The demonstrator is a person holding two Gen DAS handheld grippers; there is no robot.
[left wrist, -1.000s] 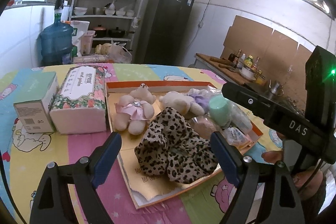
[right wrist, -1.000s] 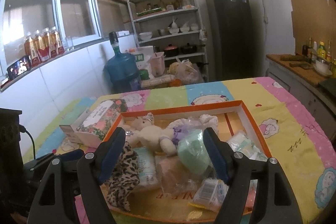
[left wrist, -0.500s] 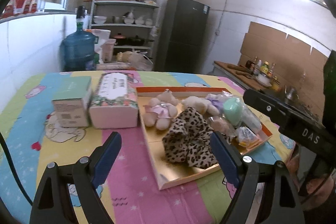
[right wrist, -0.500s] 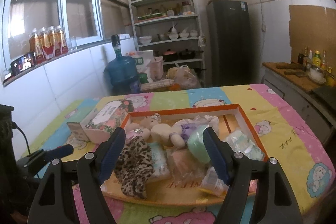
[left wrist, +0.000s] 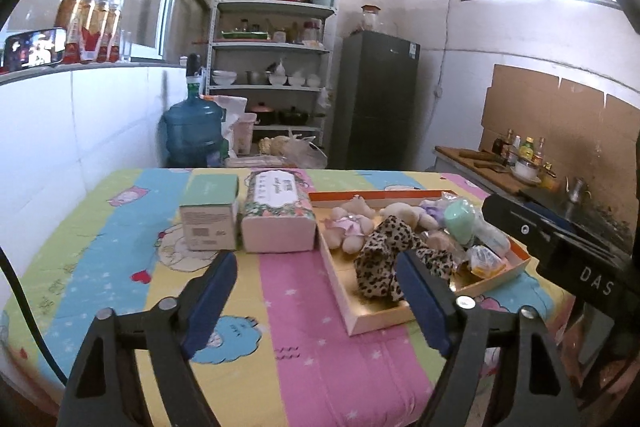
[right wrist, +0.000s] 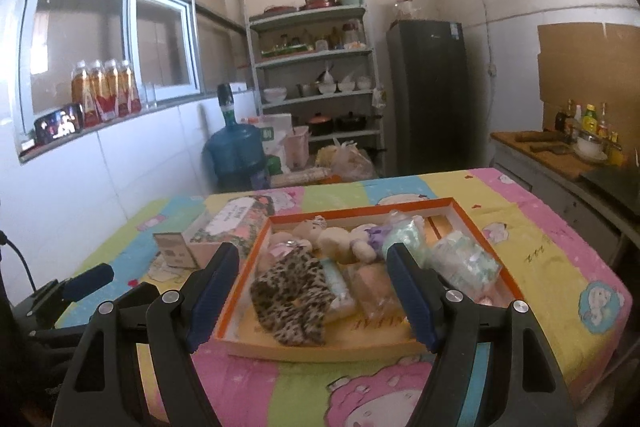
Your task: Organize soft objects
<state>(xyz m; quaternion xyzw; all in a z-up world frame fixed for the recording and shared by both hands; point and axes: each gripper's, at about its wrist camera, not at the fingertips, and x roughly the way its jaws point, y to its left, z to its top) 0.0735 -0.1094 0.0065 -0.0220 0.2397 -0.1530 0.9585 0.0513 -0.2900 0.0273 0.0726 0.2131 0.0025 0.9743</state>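
Your soft things look mostly gathered in the tray (right wrist: 472,223): 2 plush toys, the leopard cloth (right wrist: 294,297), packets. Your left gripper (left wrist: 316,301) is closing on nothing; your right gripper (right wrist: 314,297) gapes empty. Tissue packs (left wrist: 276,217) sit outside, beside it.

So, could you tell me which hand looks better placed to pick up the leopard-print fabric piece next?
Probably the right. Its open tongs frame the leopard-print fabric piece in the orange-rimmed tray; the left tongs, empty and closing, face bare tablecloth beside it.
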